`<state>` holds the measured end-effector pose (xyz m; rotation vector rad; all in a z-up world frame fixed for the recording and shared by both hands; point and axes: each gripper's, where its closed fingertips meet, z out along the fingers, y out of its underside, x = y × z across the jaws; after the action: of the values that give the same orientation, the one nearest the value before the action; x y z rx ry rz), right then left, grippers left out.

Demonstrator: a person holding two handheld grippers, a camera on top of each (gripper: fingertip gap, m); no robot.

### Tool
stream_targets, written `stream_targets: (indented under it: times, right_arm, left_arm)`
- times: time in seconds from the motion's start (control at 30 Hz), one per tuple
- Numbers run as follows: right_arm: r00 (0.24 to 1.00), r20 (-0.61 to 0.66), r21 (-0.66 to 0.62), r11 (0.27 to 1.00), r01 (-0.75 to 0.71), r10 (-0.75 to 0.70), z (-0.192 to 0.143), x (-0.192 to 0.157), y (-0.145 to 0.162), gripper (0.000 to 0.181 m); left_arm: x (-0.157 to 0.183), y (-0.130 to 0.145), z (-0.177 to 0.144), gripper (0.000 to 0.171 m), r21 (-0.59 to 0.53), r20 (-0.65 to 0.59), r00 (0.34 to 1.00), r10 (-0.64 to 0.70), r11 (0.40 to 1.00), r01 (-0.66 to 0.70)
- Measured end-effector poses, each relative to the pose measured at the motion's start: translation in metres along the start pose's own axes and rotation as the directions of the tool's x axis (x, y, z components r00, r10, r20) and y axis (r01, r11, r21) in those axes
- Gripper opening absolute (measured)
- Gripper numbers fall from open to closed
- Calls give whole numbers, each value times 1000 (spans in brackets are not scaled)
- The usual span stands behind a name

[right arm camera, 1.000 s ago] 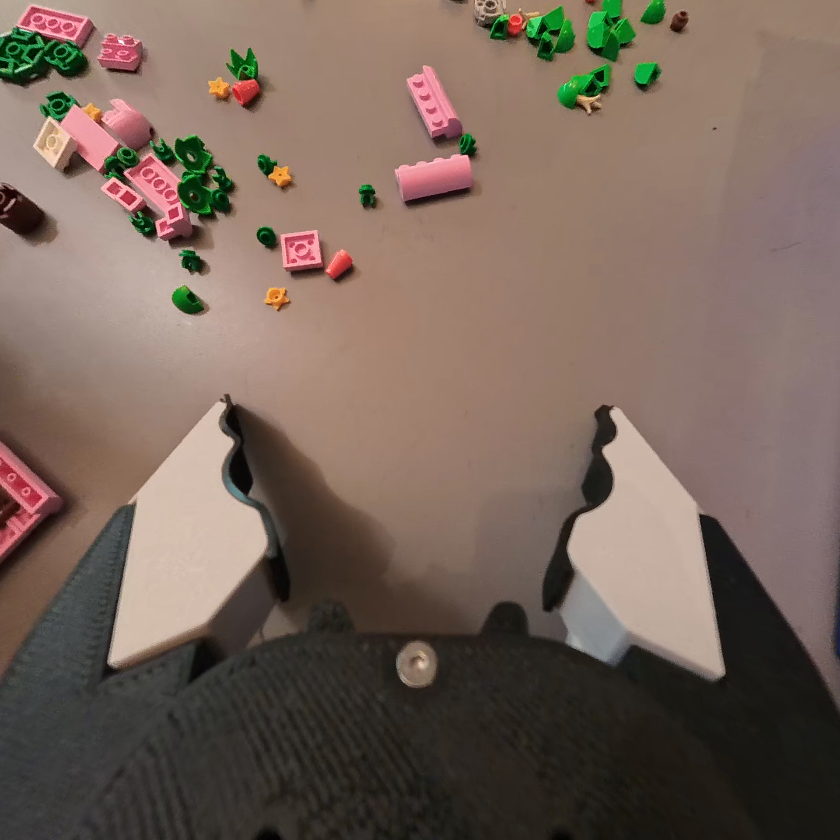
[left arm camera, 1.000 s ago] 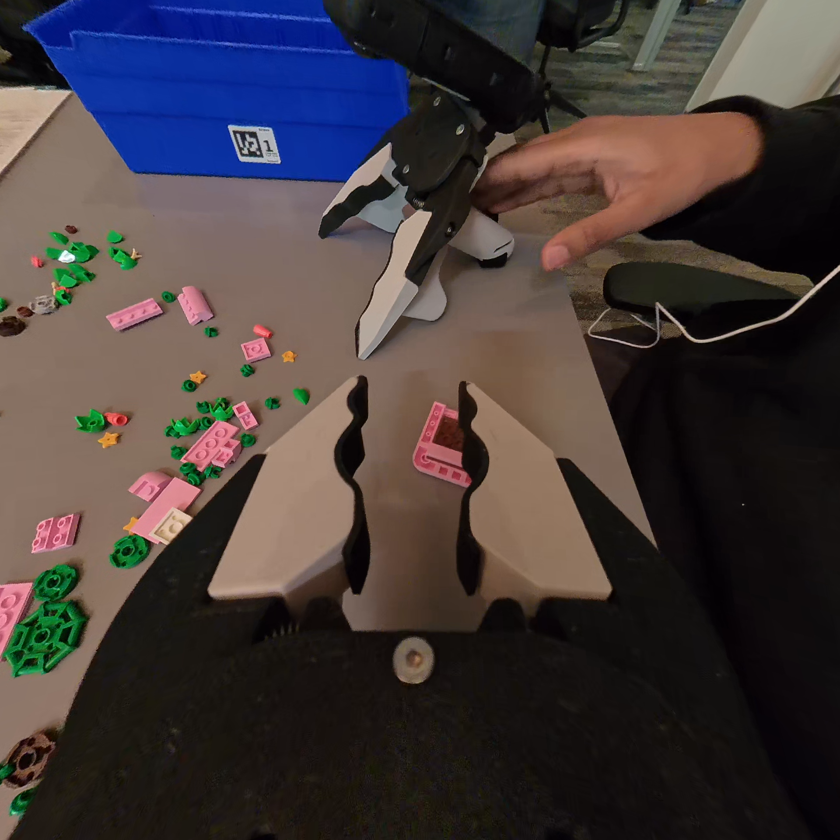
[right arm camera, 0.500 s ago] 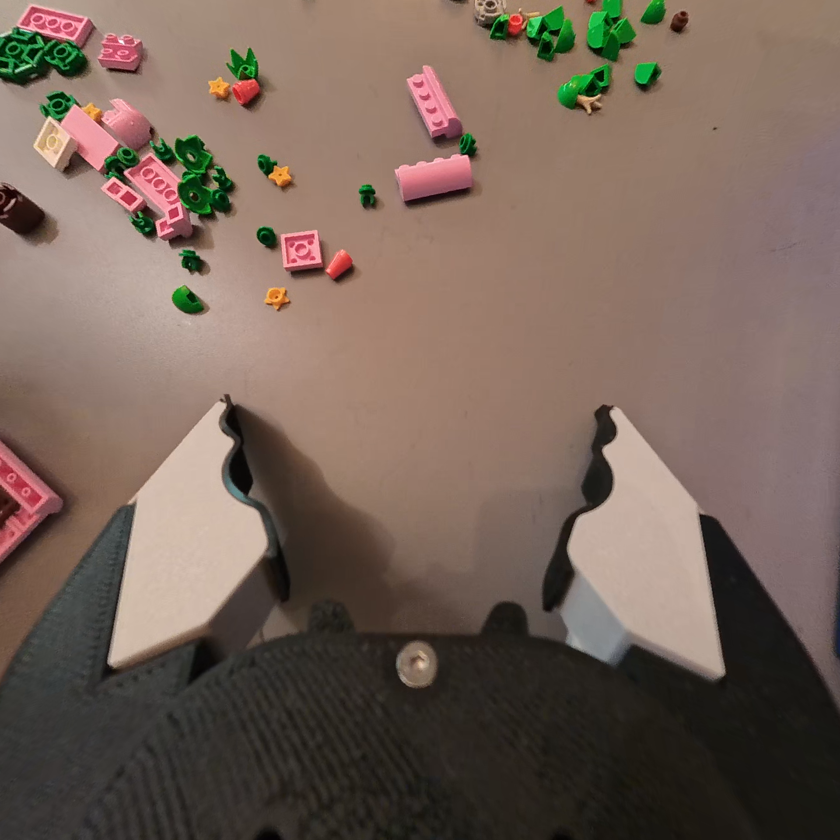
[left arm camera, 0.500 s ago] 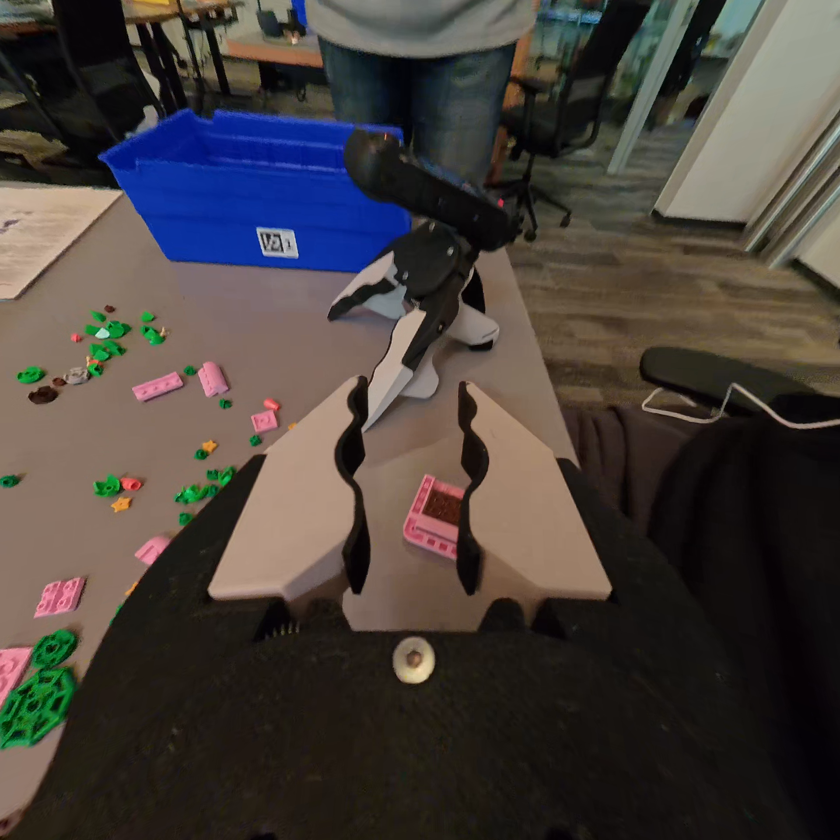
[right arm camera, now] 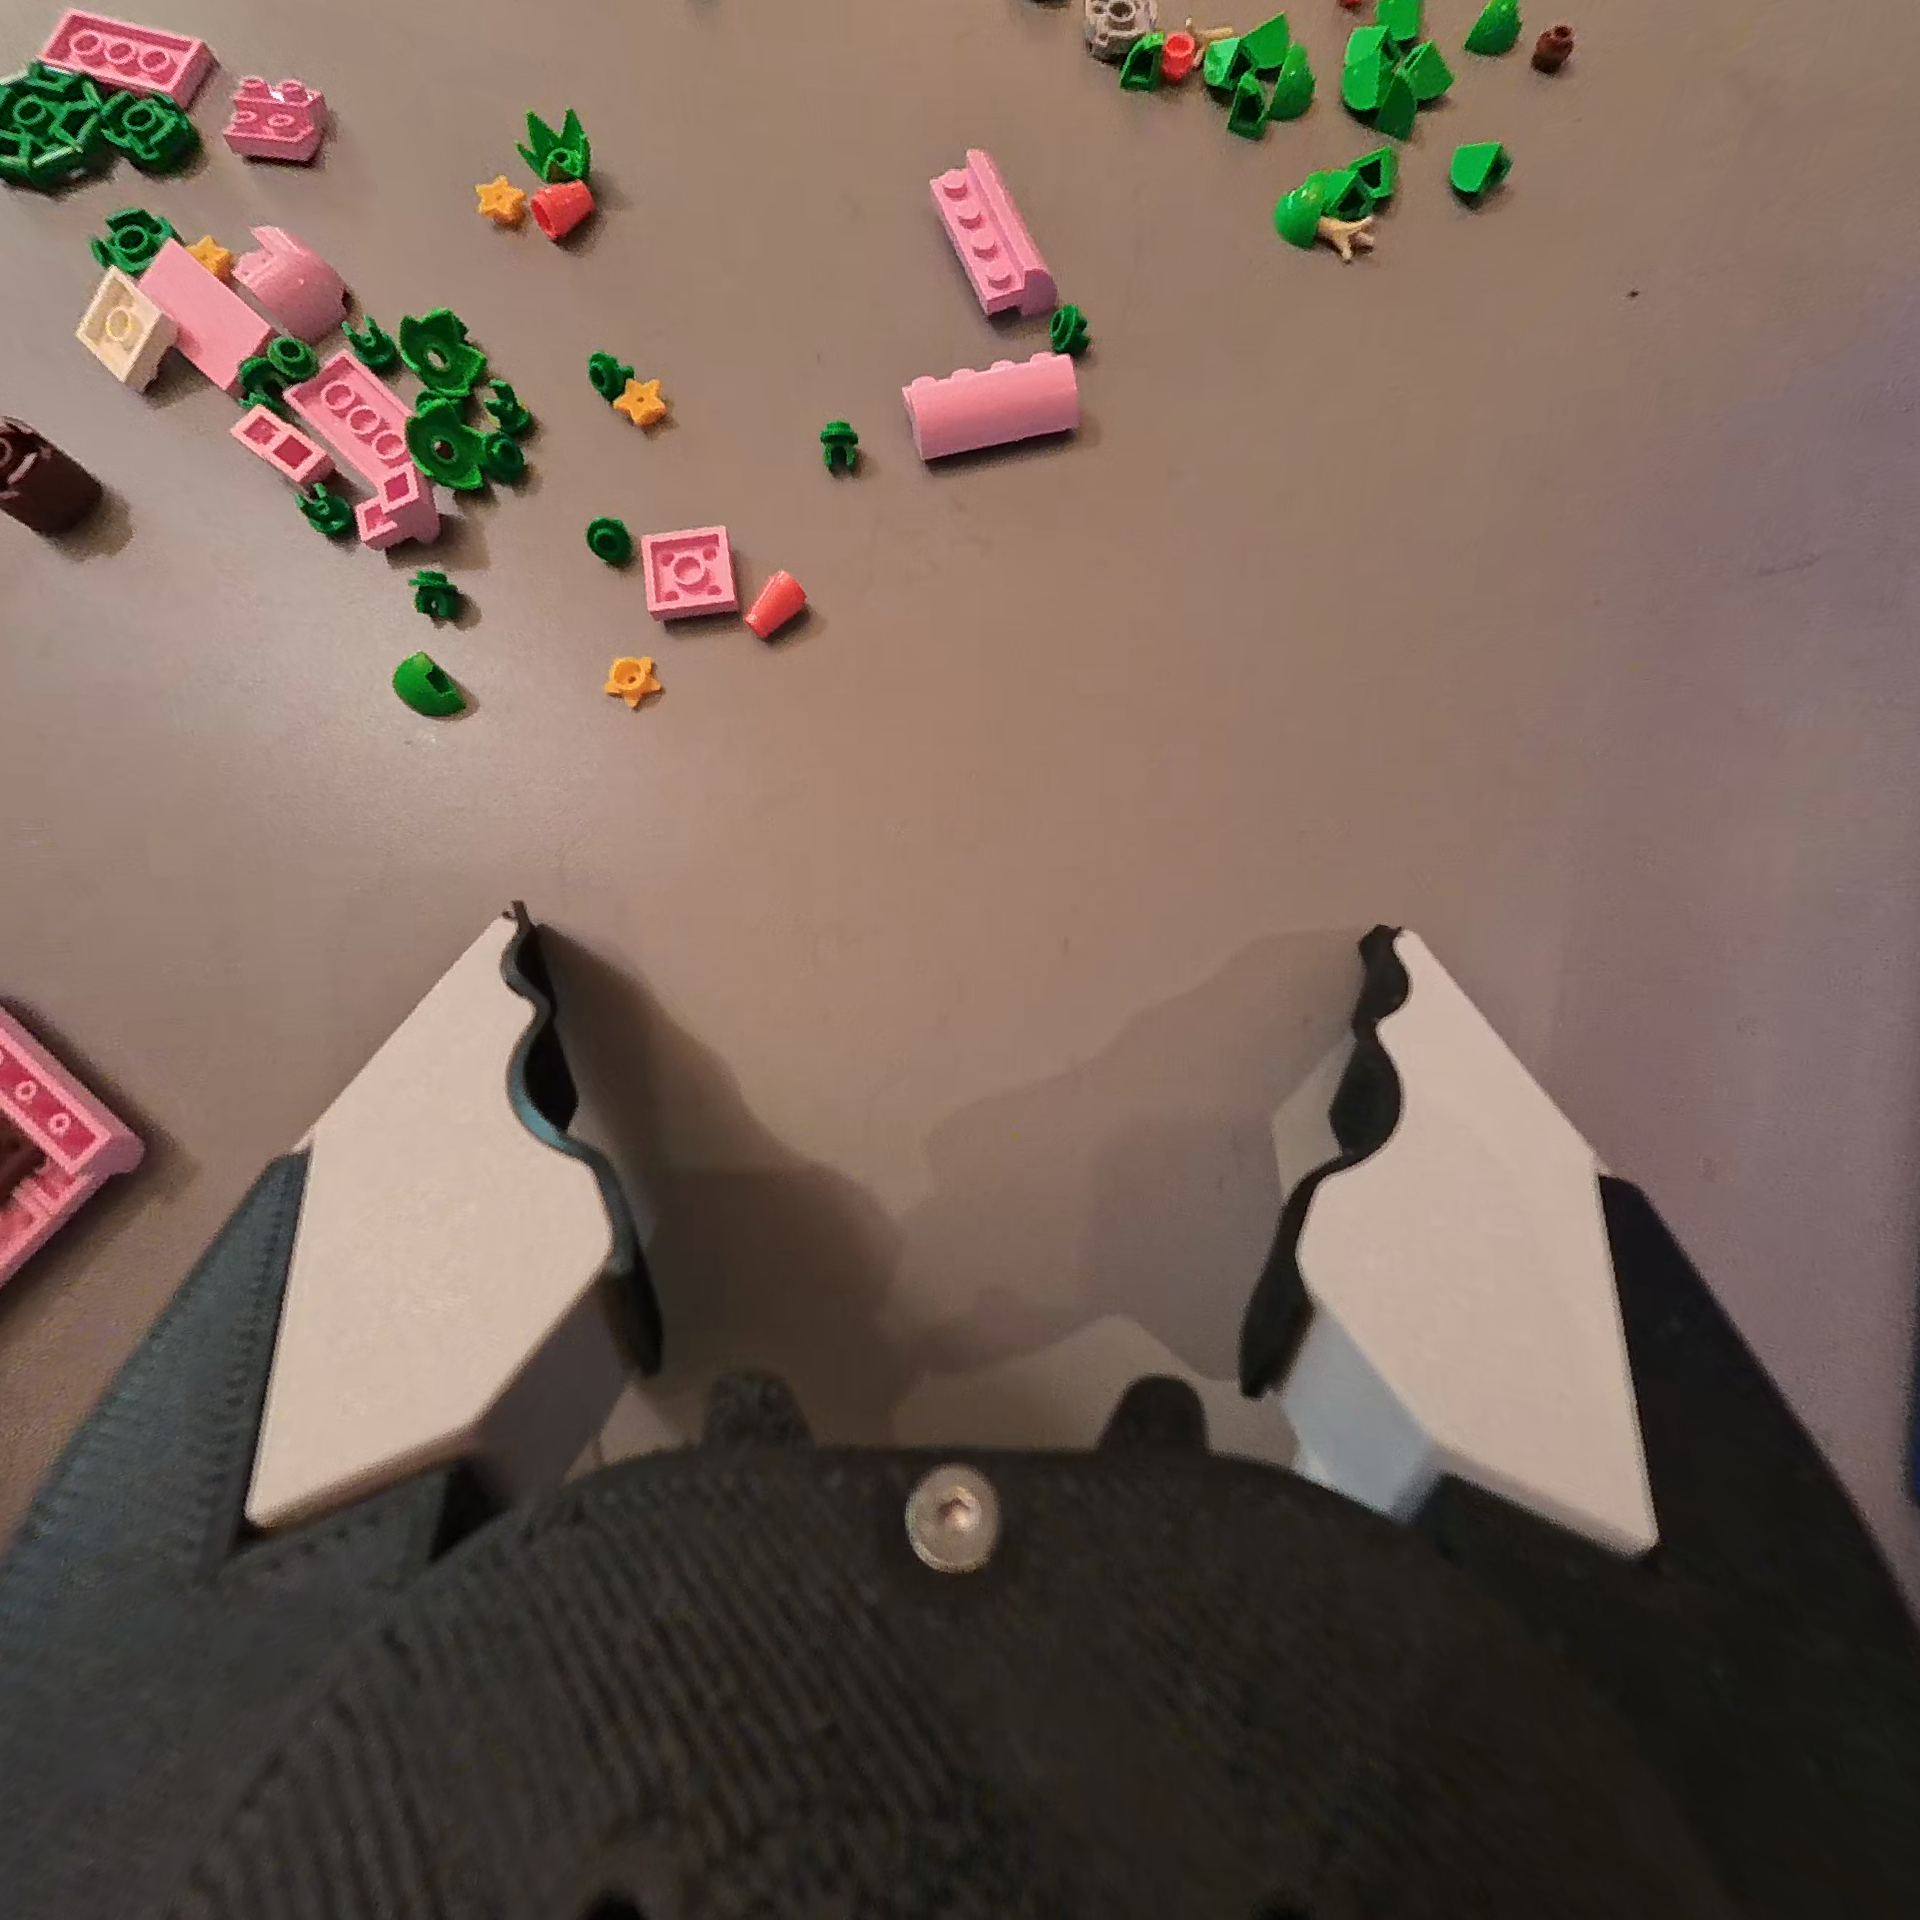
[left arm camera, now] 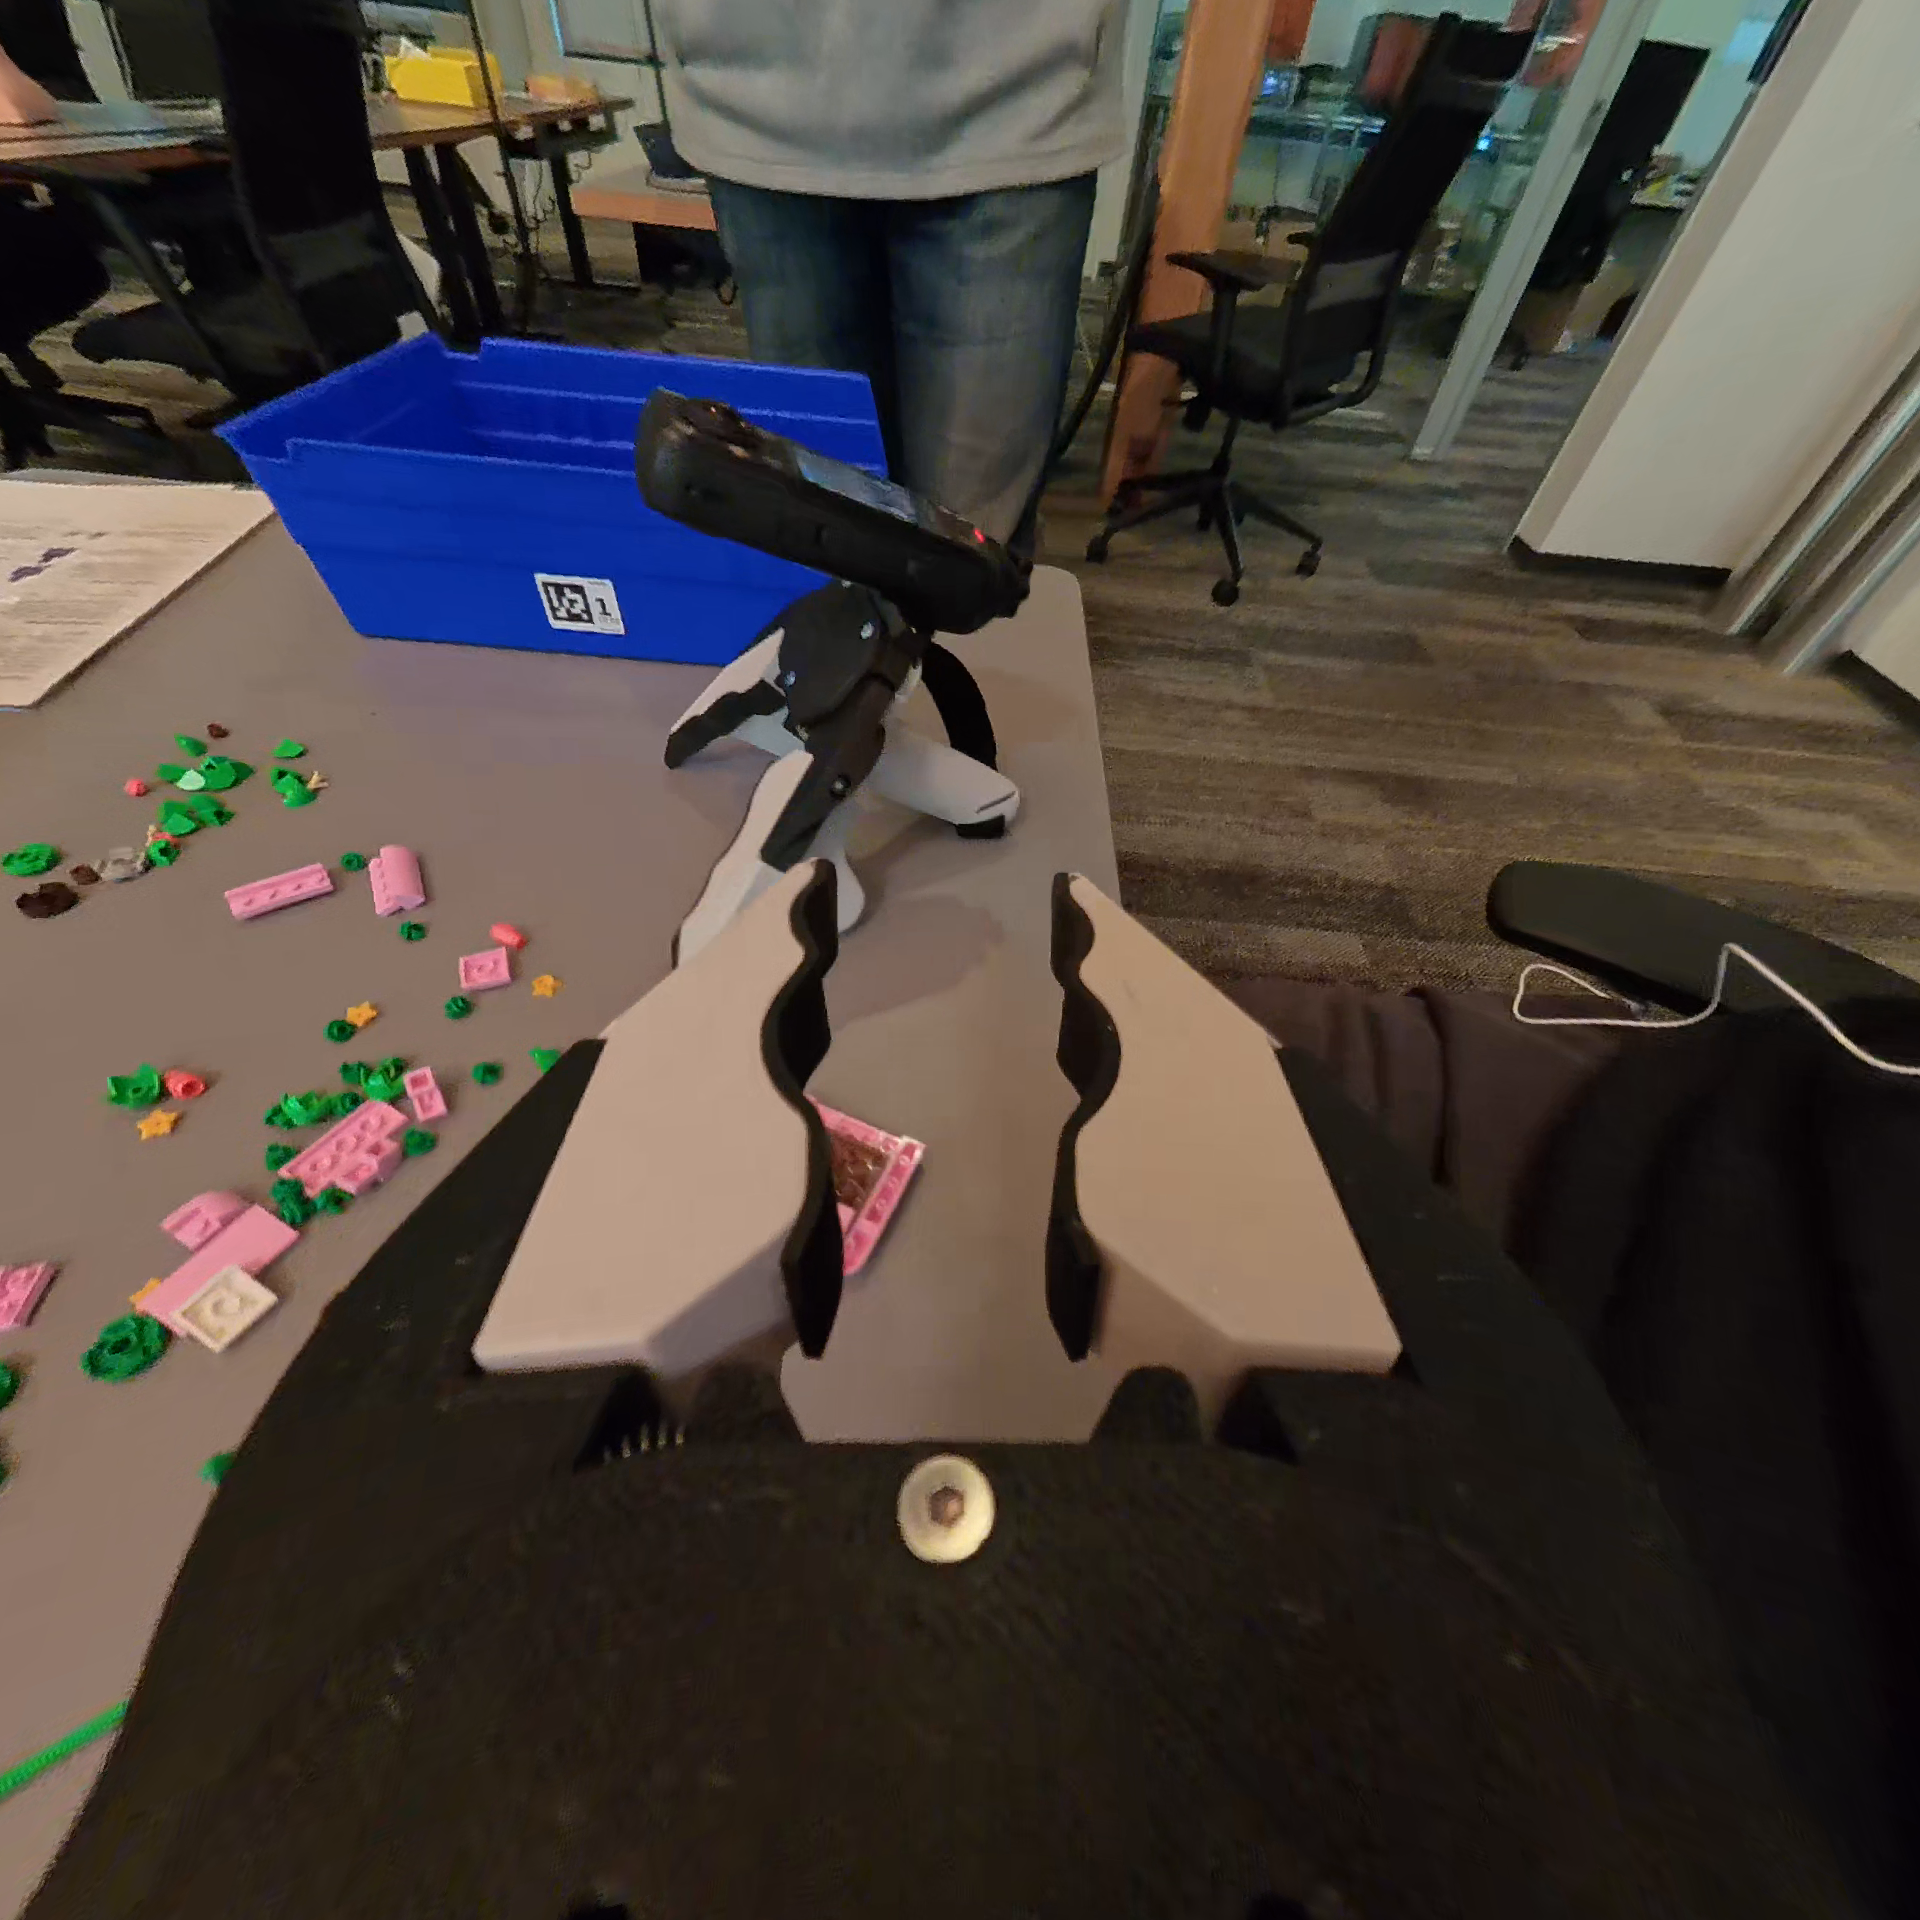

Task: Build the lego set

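My left gripper (left arm camera: 940, 894) is open and empty, held above the grey table (left arm camera: 582, 790). Below it lies a pink square frame with a brown middle (left arm camera: 868, 1179), partly hidden by the left finger. It also shows at the left edge of the right wrist view (right arm camera: 52, 1127). My right gripper (right arm camera: 945, 920) is open and empty and rests on the table; no hand holds it. It shows in the left wrist view (left arm camera: 831, 727) standing near the table's right edge. Loose pink, green, orange and red pieces (right arm camera: 686, 571) lie scattered beyond it.
A blue bin (left arm camera: 499, 520) with a tag stands at the back of the table. A paper sheet (left arm camera: 83, 571) lies at the far left. A person in jeans (left arm camera: 904, 291) stands behind the table. An office chair (left arm camera: 1278, 343) stands on the floor to the right.
My left gripper has lifted and tilted up, so the room behind now shows. The hand that was by the right gripper has gone. The right gripper has not moved.
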<state>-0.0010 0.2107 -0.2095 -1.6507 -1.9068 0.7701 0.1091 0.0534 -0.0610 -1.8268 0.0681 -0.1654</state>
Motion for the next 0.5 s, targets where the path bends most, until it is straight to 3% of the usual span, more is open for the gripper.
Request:
stream_targets:
  times: [0.5]
  right_arm:
    - [1000, 0, 0, 1000, 0, 0, 0, 0, 0, 149]
  left_arm:
    - [25, 8, -48, 41, 4, 158, 987, -16, 1000, 15]
